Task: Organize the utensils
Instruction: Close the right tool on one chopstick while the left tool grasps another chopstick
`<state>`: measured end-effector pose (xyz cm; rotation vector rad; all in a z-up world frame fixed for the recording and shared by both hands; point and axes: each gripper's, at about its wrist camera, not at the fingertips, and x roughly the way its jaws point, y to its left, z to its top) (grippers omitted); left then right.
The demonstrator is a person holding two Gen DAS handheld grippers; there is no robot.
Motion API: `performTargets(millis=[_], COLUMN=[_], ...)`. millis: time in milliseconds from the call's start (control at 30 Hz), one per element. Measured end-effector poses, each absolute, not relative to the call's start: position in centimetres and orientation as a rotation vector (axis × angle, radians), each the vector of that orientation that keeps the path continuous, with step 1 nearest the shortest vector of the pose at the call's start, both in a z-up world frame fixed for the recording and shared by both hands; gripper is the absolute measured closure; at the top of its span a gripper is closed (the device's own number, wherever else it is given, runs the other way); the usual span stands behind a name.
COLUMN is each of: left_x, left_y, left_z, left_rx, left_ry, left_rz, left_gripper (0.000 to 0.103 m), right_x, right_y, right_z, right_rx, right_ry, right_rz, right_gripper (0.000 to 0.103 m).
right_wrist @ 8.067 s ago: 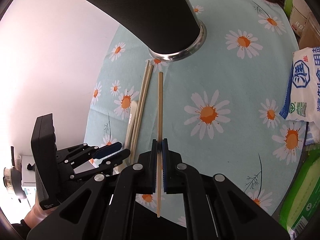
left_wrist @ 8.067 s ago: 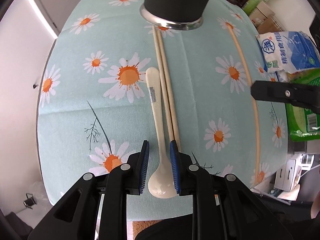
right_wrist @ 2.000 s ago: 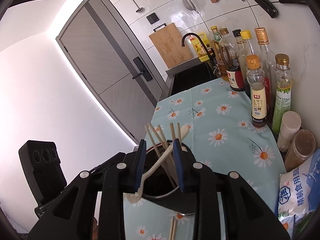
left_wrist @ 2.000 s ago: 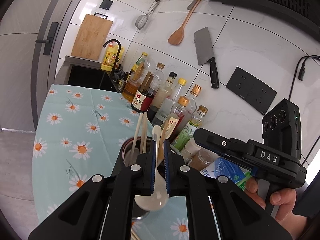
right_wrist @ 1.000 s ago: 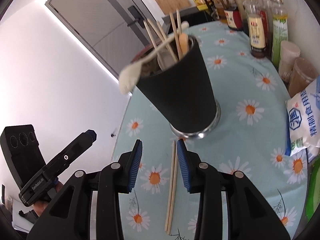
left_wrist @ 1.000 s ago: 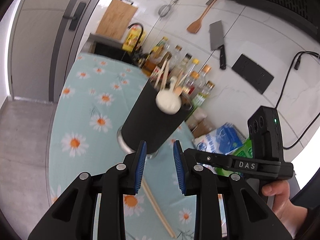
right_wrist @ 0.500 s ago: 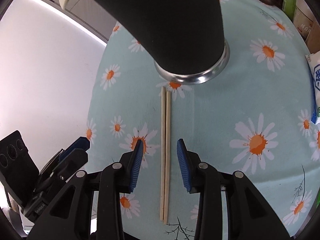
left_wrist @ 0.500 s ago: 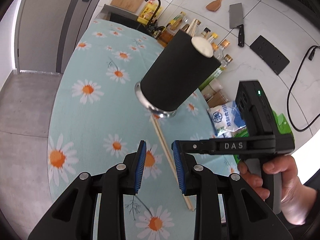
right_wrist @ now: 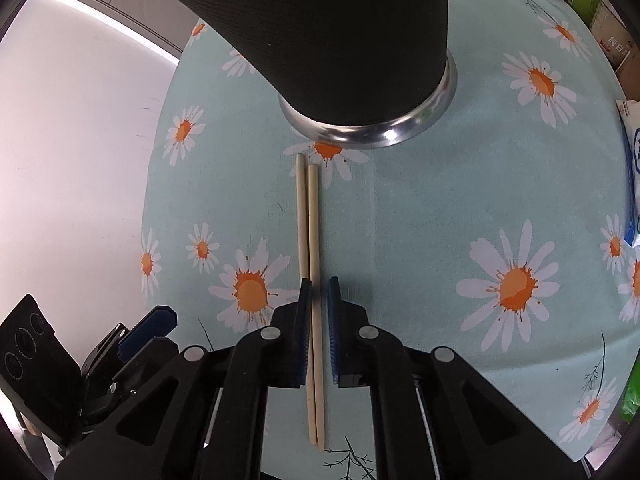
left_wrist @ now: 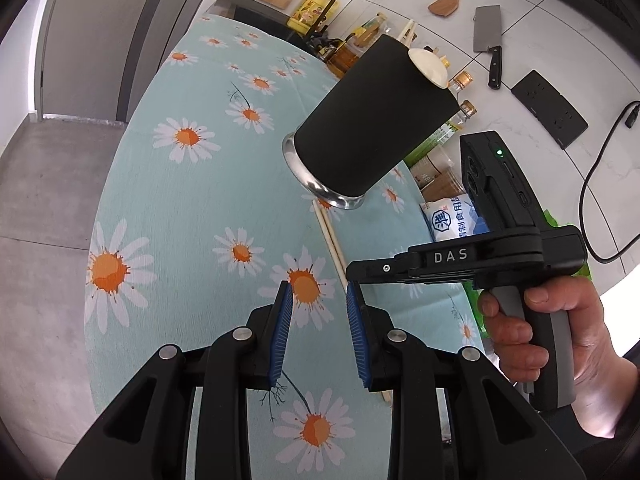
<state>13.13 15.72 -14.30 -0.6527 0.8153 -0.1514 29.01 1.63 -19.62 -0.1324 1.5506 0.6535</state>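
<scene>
right wrist view, right gripper [right_wrist: 318,292] fingers parted around two slim wooden chopsticks [right_wrist: 311,240], left gripper [left_wrist: 320,300] fingers released, matte black holder [right_wrist: 340,40]

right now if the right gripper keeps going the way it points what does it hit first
The right gripper already straddles the pair of chopsticks on the tablecloth. Sliding straight on along them, it would likely meet the steel base of the black utensil holder first; depth is uncertain.

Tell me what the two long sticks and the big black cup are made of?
The chopsticks look like pale wood or bamboo: matte, tan, no shine. The black cup has a dull, non-reflective wall, maybe rubbery coating or plastic; I can't tell which. Its base ring looks like polished metal, since it gleams.
</scene>
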Motion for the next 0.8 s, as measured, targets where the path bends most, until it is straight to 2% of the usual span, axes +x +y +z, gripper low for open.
performTargets(millis=[400,800], left_x=[13.8,14.6], left_y=[15.3,14.9], left_z=[-15.1,-15.5], left_rx=[-0.678,-0.649], left_ry=[0.827,0.868], left_rz=[-0.159,-0.125], left_gripper=[0.076,0.076], right_x=[27.2,28.4], right_y=[4.5,4.2], right_z=[-19.4,-19.4], right_rx=[-0.332,-0.295], right_ry=[1.476,1.500], right_rz=[0.610,0.633], right_gripper=[0.096,0.098])
